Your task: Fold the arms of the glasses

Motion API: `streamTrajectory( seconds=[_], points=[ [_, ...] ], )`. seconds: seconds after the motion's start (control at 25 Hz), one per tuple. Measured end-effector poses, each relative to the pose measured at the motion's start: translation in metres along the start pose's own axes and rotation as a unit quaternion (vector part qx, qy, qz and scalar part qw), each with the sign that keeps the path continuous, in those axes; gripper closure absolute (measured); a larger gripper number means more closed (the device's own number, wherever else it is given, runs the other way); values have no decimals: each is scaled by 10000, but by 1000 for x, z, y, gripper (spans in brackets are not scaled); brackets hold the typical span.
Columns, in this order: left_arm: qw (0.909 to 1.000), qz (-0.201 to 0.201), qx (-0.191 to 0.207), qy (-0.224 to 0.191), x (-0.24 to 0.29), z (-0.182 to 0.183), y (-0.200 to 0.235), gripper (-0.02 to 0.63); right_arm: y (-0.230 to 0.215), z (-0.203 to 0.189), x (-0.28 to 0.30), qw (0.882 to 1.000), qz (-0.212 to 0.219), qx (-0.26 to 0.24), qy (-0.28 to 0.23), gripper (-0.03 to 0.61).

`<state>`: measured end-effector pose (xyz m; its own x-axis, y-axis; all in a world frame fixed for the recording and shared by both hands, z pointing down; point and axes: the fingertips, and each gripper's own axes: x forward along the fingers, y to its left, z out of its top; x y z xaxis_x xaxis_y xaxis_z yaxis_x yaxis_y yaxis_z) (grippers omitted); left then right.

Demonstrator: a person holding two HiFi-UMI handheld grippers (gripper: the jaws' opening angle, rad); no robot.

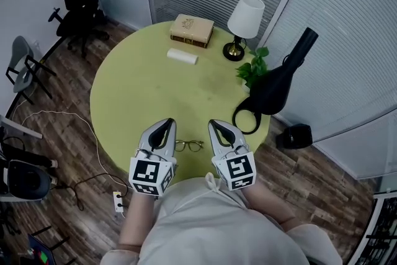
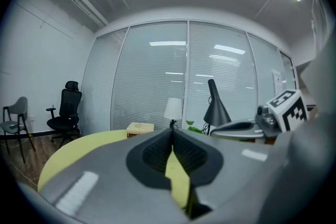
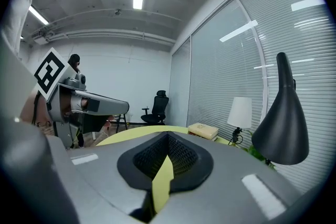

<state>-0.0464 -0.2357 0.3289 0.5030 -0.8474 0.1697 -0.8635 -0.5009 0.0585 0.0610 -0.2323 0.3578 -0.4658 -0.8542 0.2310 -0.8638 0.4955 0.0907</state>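
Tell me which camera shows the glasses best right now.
Head view: the glasses lie in plain sight on the table between the left tool and right tool. Both gripper views look across the table and miss them.

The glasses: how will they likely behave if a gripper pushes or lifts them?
The glasses have a thin frame, so they are probably light and would slide on the smooth table when pushed. So thin a frame may bend under a hard squeeze. They lie near the table's edge, so a push that way could drop them.
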Motion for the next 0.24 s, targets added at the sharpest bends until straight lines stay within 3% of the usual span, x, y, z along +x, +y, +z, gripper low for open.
streamTrajectory(
  seconds=[0.24],
  points=[
    [10000,64,-40,50,-7,-8,2,607,8,-5,-2,9999,72,79,26,580]
  ],
)
